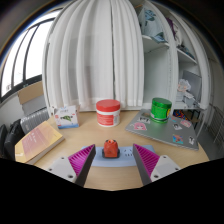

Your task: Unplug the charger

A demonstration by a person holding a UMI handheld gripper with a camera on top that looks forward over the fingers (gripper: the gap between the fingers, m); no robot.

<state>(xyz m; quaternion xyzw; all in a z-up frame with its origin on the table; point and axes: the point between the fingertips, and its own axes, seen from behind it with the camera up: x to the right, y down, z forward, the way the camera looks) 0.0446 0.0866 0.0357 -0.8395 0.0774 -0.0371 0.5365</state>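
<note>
— Gripper (111,160) fingers wide apart, empty; red charger (111,150) stands between them near the table (110,130) front edge.

— Risk?

— Closing off-centre could tip it, or a skewed pull jams it.

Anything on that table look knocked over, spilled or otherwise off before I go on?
Nothing stands out. The small red object sits upright between the open gripper fingers, not gripped. The red-lidded white tub and green cup stand upright on the beige table, no spills.
</note>
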